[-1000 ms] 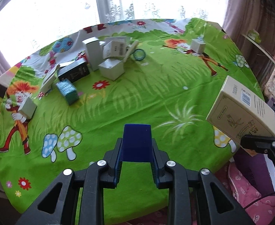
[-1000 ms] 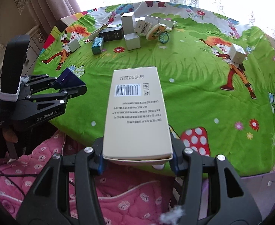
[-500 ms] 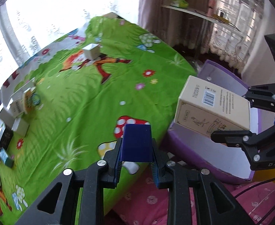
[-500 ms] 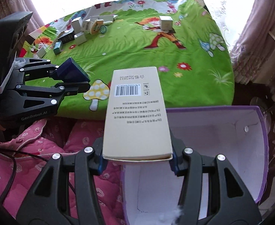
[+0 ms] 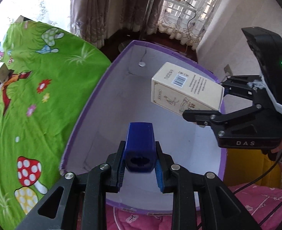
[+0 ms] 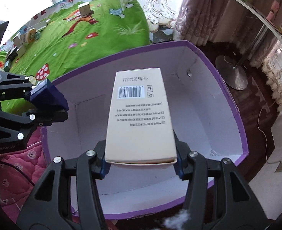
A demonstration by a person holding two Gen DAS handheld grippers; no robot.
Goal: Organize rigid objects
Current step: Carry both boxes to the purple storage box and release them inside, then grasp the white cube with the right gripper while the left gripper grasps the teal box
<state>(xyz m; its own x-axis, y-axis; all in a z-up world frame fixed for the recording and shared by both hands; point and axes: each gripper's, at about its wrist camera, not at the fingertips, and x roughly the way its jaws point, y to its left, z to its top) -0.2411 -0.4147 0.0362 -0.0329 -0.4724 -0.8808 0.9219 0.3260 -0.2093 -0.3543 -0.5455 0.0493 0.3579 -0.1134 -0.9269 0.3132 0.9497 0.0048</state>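
**Operator:** Nearest to me, my left gripper [image 5: 140, 169] is clamped on the small blue box [image 5: 140, 143], and my right gripper [image 6: 141, 163] is clamped on the cream carton [image 6: 139, 115]. Both hang above the open purple bin [image 6: 233, 115], pointing steeply down into it.

**Spotter:** Anything in the bin?

**Operator:** I only see bare white floor and walls. To do this drop well, I'd lower each piece close to the bottom before letting go. I'd put the carton flat along the far wall and the blue box in the near corner, so the two don't knock together. The carton is long, so I'd watch that its front end clears the rim.

**Spotter:** And beyond the bin?

**Operator:** The counter [image 6: 102, 38], with its green cartoon cloth, sits just beside the bin. More small boxes [image 6: 25, 36] are clustered at its far side, and one lone cube [image 6: 85, 8] stands apart. A pink quilt [image 6: 12, 172] lies below. Farther out I can see lace curtains, a white shelf and a dark floor.
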